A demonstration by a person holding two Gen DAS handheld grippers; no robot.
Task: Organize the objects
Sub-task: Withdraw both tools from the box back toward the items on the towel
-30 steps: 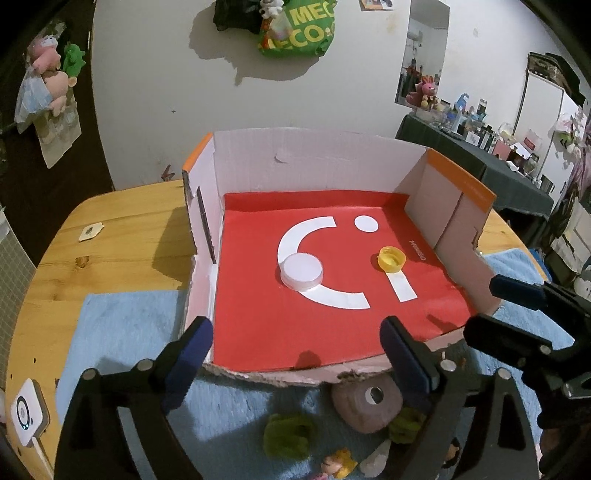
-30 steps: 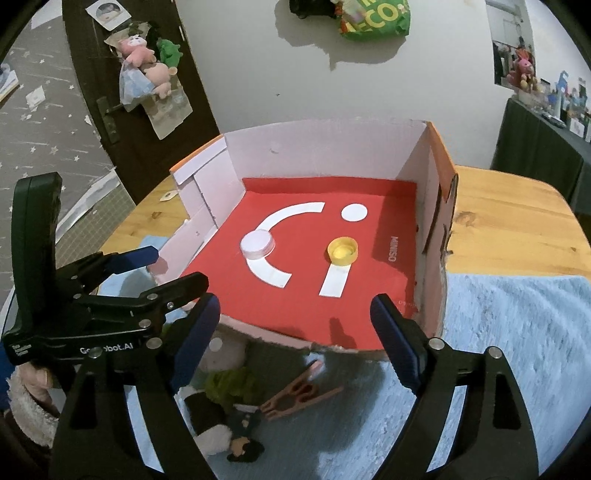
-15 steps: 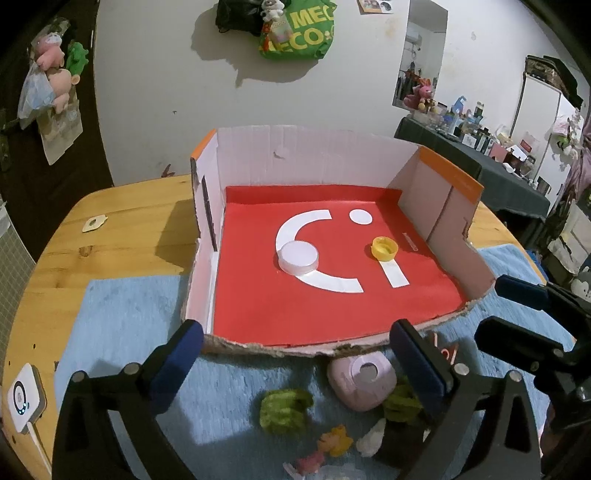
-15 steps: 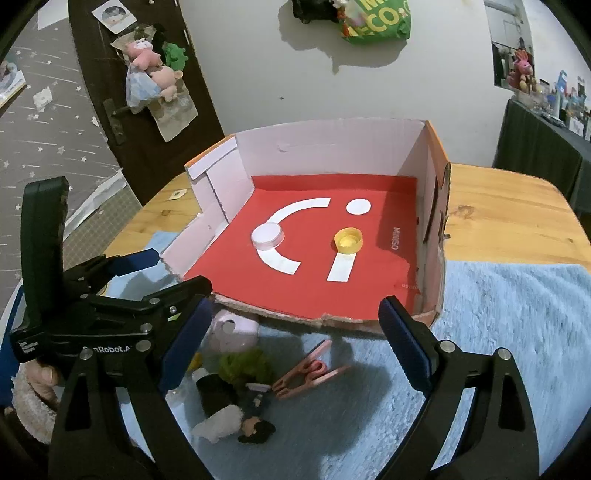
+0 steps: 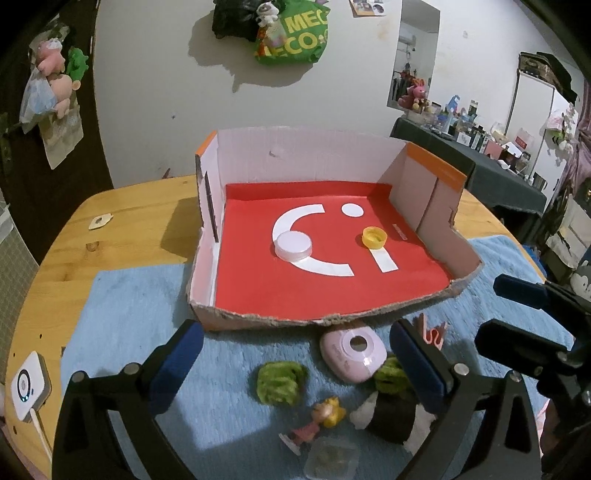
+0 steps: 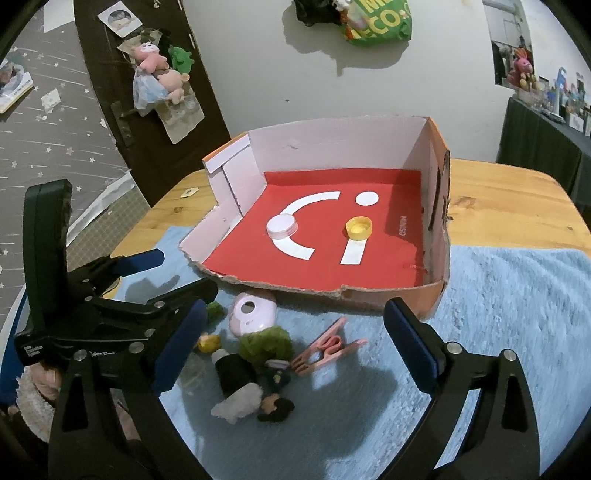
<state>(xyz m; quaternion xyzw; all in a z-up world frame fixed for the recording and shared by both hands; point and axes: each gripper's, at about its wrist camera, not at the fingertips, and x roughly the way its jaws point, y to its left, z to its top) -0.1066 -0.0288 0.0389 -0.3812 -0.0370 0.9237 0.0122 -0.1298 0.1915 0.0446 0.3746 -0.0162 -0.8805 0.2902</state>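
Here, both grippers hang over the blue towel with nothing in them. The left gripper stands spread wide, and the right gripper has just been opening, its jaws empty too. Below them, on the towel, lies a small heap: a pink round case, a green fuzzy ball, a tiny figurine, a black-and-white plush piece and a pink clothespin. Just beyond stands the cardboard box, its near wall torn low and its floor red with white shapes. Inside sit a white lid and a yellow cap, apart. The towel covers a wooden table set against a pale wall. A green bag hangs there.
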